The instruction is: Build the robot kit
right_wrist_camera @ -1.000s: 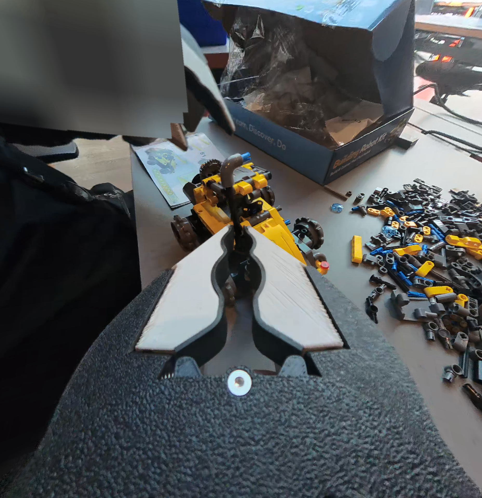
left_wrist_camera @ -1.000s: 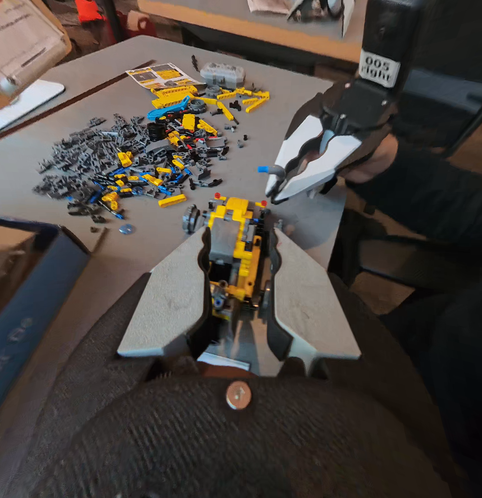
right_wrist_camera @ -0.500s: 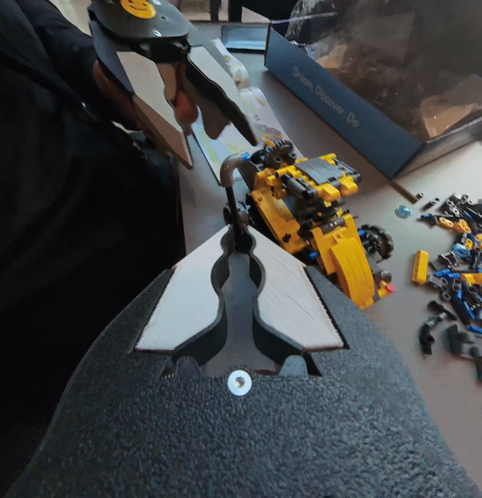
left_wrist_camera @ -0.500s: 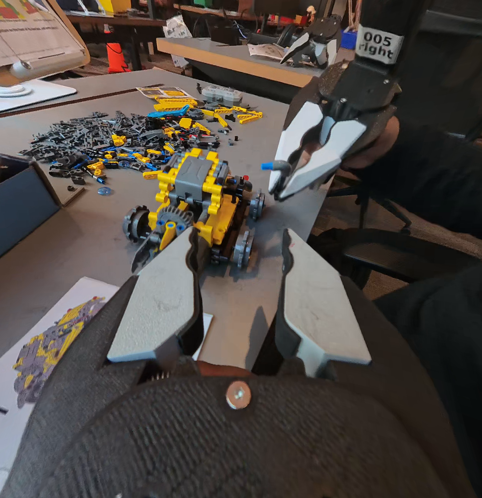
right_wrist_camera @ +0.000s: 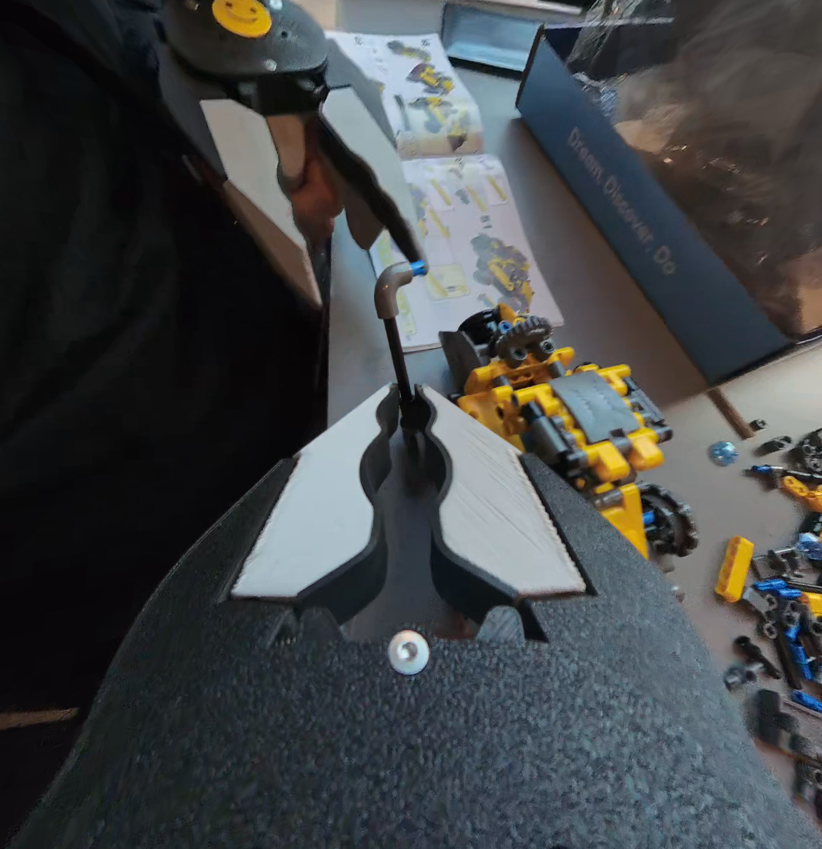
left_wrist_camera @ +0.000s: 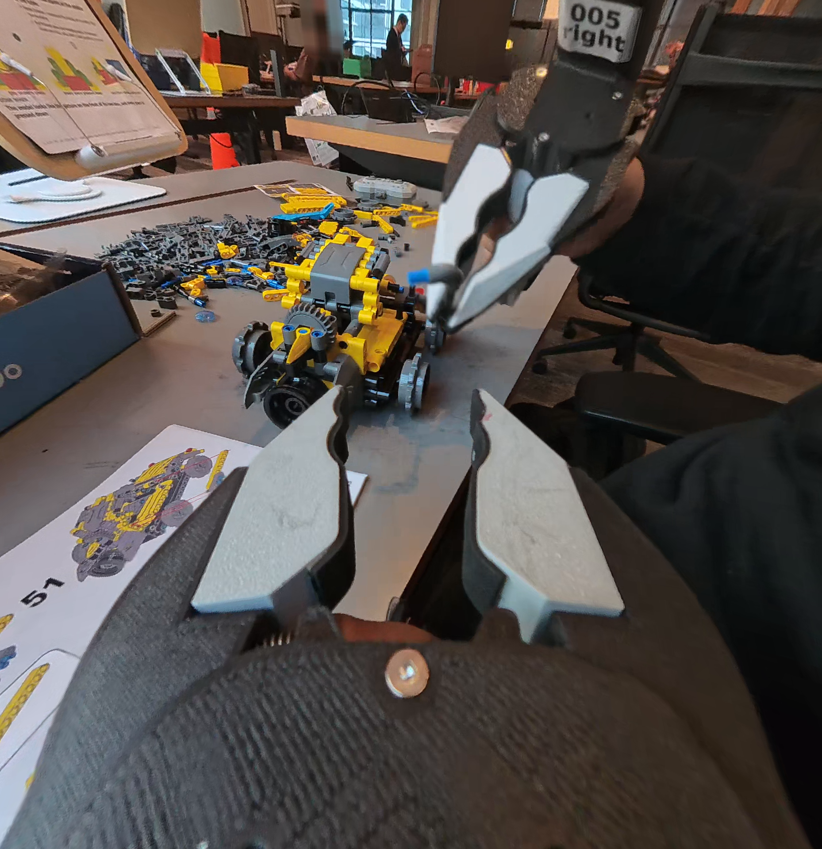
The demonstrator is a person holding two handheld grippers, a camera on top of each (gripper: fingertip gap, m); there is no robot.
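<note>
A yellow, grey and black toy brick vehicle stands on the grey table near its right edge; it also shows in the right wrist view. My left gripper is open and empty, just in front of the vehicle. My right gripper is shut on a black axle with a grey elbow piece and blue pin. In the left wrist view the right gripper holds this piece right beside the vehicle's far right side.
A pile of loose grey, black, yellow and blue parts lies behind the vehicle. An open dark blue box stands at the left. An instruction booklet lies at the front left. A stand with a sheet is at the back left. Across from one pair of fingers to the other is roughly 6 cm.
My left gripper let go of the vehicle, opened and drew back. The vehicle now stands on the table. My right gripper, still holding the axle piece, moved closer to the vehicle's side.
</note>
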